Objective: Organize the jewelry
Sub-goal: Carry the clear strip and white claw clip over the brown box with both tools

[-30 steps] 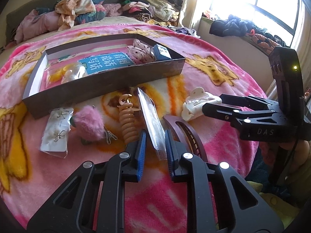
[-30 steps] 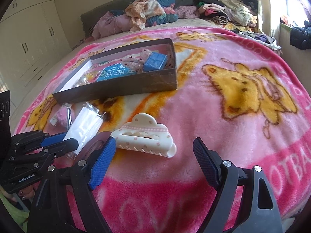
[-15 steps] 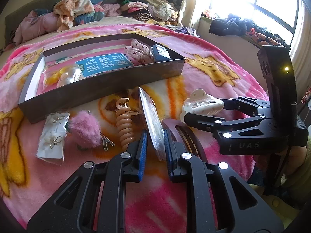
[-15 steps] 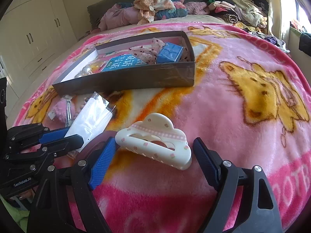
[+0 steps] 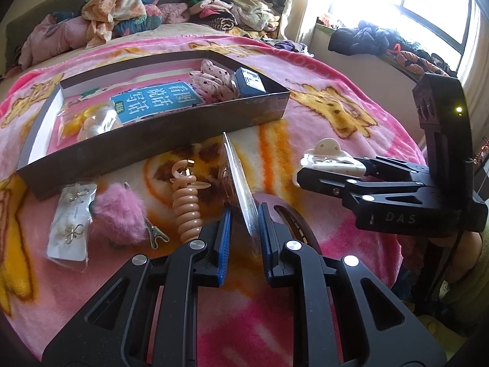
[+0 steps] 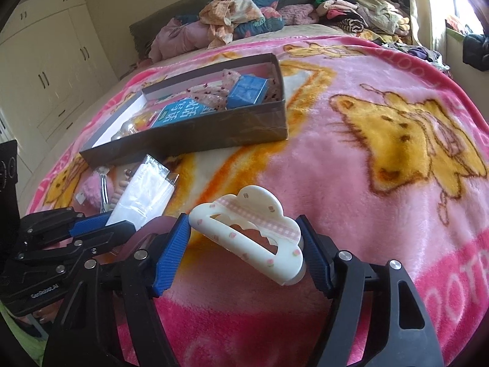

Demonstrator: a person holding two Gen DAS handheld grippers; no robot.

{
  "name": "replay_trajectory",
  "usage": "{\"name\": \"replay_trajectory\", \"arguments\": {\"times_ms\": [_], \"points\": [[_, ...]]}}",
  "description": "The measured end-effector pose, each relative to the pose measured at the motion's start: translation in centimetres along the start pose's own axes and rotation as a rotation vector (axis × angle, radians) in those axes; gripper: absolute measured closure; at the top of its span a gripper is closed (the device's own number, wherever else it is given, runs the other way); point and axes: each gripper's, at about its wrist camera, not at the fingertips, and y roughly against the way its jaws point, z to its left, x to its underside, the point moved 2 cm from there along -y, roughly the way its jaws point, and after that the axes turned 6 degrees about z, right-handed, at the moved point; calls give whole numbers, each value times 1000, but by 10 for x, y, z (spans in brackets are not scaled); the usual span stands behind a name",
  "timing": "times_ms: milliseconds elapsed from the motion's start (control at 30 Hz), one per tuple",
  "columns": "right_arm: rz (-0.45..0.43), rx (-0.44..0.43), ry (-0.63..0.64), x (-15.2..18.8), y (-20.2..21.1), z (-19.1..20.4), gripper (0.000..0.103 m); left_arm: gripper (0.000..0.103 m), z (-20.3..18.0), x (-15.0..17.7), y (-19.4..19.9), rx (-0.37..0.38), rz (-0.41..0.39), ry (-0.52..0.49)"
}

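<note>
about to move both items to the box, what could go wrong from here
The right claw grips the white hair clip only by its ends, tilted, so it could twist out or spring open. The left claw pinches the clear packet by one edge; the slick film may slide free. The brown box already holds several things, so a drop could land on its wall.
</note>
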Motion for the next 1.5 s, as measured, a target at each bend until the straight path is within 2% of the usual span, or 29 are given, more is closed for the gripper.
{"name": "replay_trajectory", "arguments": {"times_ms": [267,533,1033,1500], "points": [[-20,-4,-30,1,6,-5,35,94,-5,-6,-7,-39,-4,-19],[-39,-4,-49,0,11,-8,35,99,-8,-13,2,-59,-53,-35],[-65,-4,-27,-5,25,2,35,99,4,-32,27,-101,-153,-24],[-73,-25,18,-22,26,25,35,99,23,-41,48,-86,-209,25]]}}
